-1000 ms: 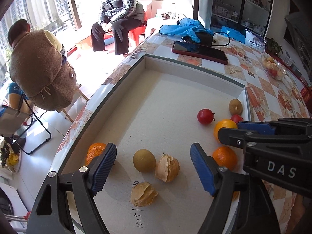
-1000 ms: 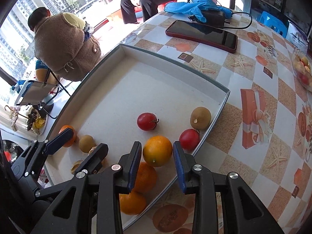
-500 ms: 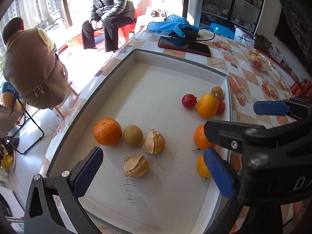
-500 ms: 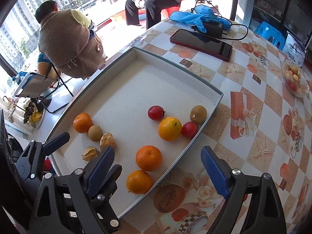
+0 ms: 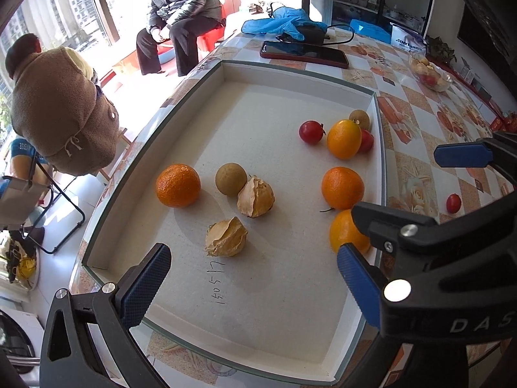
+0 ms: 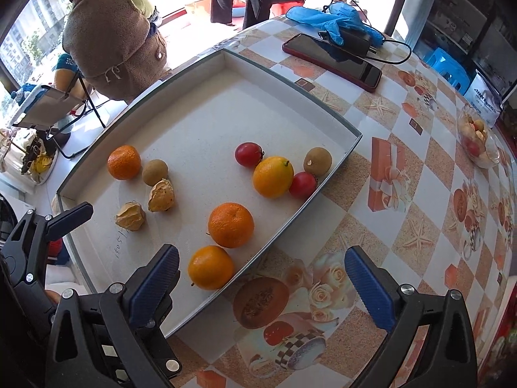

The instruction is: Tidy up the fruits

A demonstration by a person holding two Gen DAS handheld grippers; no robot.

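"DAS" on right gripper (image 5: pixel 387 223); handwritten digits on tray floor (image 5: pixel 216 283).

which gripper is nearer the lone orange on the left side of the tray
Left. The left gripper hangs open just near-side of that lone orange. The right gripper is open over the tray's opposite rim, with the husked fruits between.

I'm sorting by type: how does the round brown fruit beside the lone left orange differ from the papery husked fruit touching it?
The round brown fruit is smooth and ball-shaped; the husked fruit is wrinkled, ribbed and comes to a point. The brown fruit is a darker olive-tan, the husked fruit a paler straw-yellow. The husked fruit looks slightly larger. Both lie loose in the white tray, touching each other, and neither is held by a gripper.
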